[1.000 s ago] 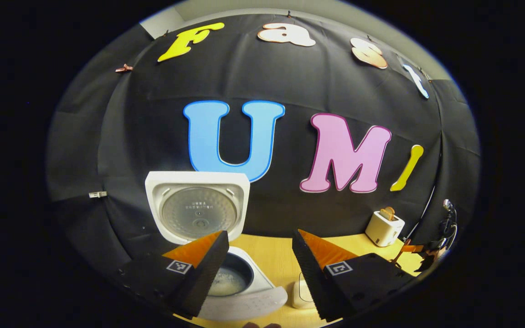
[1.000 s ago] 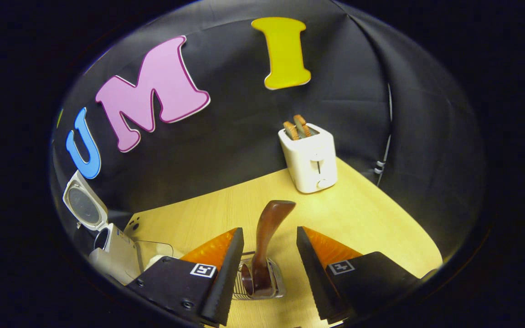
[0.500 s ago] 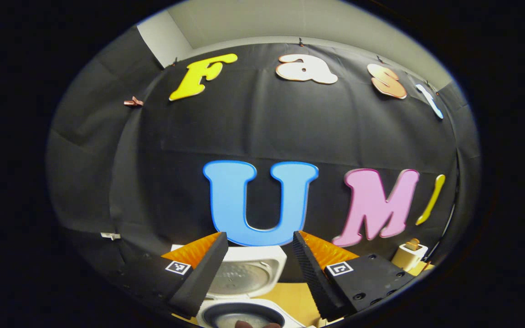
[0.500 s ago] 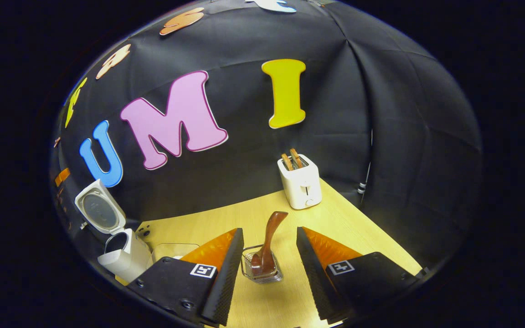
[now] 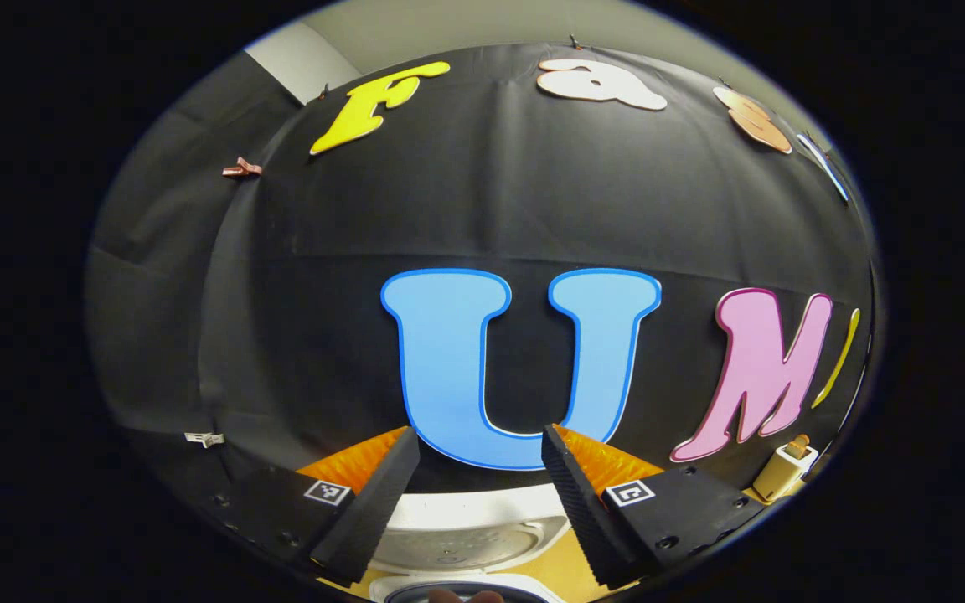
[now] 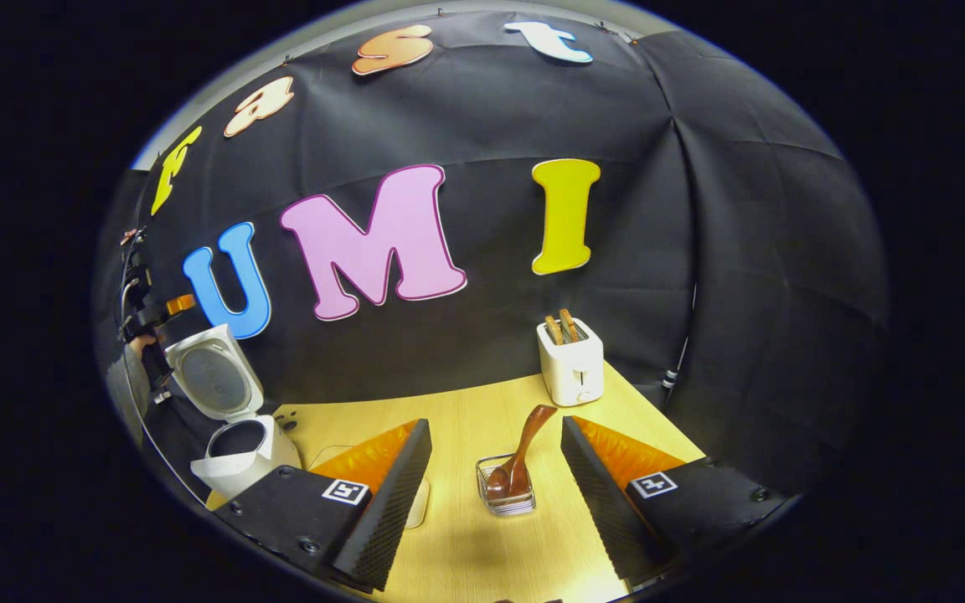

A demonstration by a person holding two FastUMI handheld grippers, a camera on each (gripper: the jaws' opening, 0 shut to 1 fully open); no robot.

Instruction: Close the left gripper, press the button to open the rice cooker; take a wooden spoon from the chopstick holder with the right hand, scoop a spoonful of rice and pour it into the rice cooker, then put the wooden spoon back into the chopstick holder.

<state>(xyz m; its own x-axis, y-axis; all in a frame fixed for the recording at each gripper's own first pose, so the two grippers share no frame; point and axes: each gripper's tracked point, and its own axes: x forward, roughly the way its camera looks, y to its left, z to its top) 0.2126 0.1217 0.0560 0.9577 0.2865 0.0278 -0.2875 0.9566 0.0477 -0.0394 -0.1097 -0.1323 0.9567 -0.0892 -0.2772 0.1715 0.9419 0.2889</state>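
Standing in its chopstick holder point(image 6: 506, 486) with the handle leaning up and to the right, the wooden spoon point(image 6: 521, 456) suggests the task is at its close, though whether rice has gone into the pot cannot be told from here. In the right gripper view the right gripper point(image 6: 495, 494) hangs above the bench point(image 6: 466, 553) with its fingers wide apart and nothing between them; the holder lies in the gap but lower and farther off, untouched. To the left of the holder the rice cooker point(image 6: 239, 448) stands with its lid point(image 6: 213, 381) raised upright, so the button step reads as done.

In the left gripper view the left gripper point(image 5: 478, 502) also has its fingers apart and empty, pointing at the cloth wall just above the cooker's lid point(image 5: 466, 536).

If the spoon has been returned, the next move calls only for drawing both grippers clear; if not, the right fingers must drop and clamp on the handle.

A white toaster point(image 6: 570, 368) sits behind the holder. No brand or label is legible; the fingers carry small square coded markers point(image 6: 344, 492).
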